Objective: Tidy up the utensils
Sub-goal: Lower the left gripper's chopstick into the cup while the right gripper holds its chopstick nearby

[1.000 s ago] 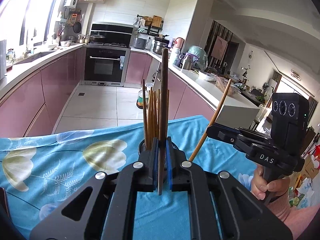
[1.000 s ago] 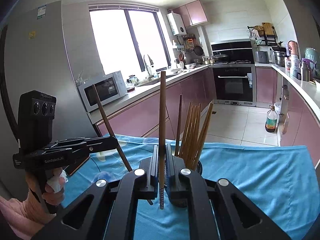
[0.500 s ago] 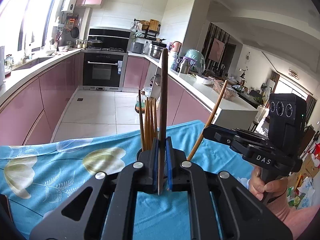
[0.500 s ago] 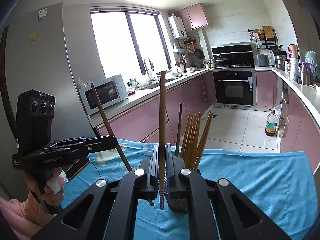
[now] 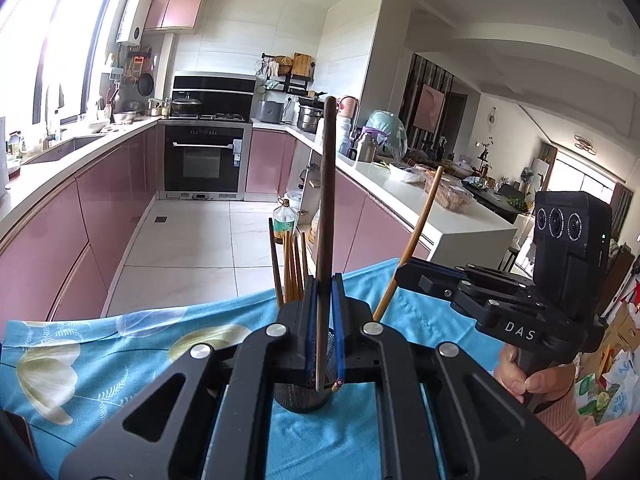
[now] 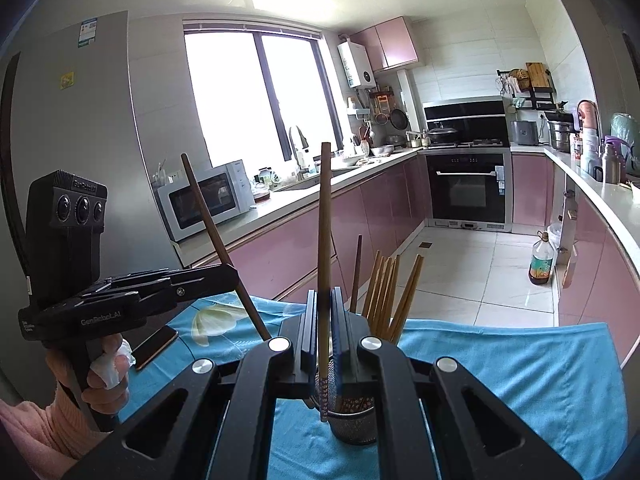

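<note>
My left fingers (image 5: 325,332) are clamped on a dark chopstick (image 5: 325,216) that stands upright at the frame's centre; my right fingers (image 6: 326,334) pinch a lighter chopstick (image 6: 323,240) the same way. Both hover over the mesh holder (image 6: 352,420) low in the frame on the blue-clothed surface (image 6: 520,368), where a bundle of chopsticks (image 6: 390,292) already leans. Each stick looks light, stiff and smooth, so I judge it could pivot or slip. Holding near the lower end leaves a long top that may swing.
</note>
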Tool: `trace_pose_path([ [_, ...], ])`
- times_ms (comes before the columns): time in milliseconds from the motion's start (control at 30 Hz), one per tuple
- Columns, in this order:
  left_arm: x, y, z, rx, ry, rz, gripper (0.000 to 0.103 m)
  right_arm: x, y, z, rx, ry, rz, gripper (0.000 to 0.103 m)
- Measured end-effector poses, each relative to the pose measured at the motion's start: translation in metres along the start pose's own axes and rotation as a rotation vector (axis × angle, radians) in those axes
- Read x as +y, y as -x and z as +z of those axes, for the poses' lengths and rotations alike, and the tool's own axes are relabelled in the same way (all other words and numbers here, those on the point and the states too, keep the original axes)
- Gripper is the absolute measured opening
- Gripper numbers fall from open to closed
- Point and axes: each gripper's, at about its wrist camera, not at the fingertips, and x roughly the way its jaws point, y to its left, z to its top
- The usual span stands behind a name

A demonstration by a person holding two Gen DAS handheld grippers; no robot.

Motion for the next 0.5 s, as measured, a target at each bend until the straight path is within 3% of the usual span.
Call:
trace_pose_path([
  [500, -0.005, -0.011, 0.002, 0.017, -0.006, 0.02, 0.008, -0.009, -0.014, 0.008, -0.009, -0.022, -0.016, 0.006],
])
